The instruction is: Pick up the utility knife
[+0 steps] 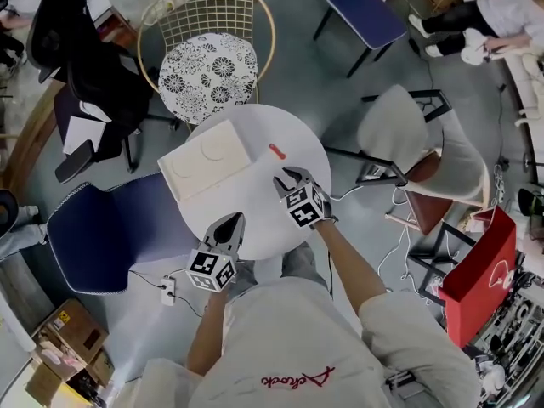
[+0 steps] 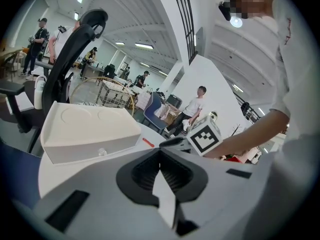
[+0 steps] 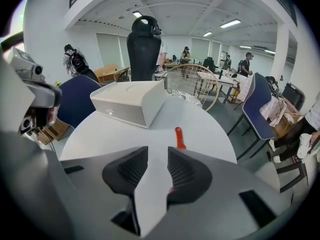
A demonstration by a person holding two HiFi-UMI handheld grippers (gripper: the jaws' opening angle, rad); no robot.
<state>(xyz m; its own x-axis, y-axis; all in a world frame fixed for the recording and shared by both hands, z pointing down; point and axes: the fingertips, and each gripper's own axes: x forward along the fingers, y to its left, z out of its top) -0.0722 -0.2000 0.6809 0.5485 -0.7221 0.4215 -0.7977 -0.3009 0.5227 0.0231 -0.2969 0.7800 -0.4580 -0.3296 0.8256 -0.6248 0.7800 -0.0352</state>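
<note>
A small red utility knife [image 1: 277, 151] lies flat on the round white table [image 1: 259, 198], to the right of a white box [image 1: 208, 164]. My right gripper [image 1: 291, 177] hovers just short of the knife, its jaws open with nothing between them. In the right gripper view the knife [image 3: 178, 136] lies just beyond the gripper [image 3: 157, 156], its near end hidden behind the right jaw. My left gripper [image 1: 231, 225] stays over the table's near edge, shut and empty. From the left gripper view the knife [image 2: 148, 143] shows past the box [image 2: 90, 129], with the right gripper's marker cube beside it.
A wire chair with a patterned cushion [image 1: 208, 75] stands behind the table. A navy chair [image 1: 102, 236] is at the left, a black office chair [image 1: 93, 83] at the far left, and a grey chair [image 1: 408, 134] at the right. A red bag [image 1: 480, 270] sits on the floor.
</note>
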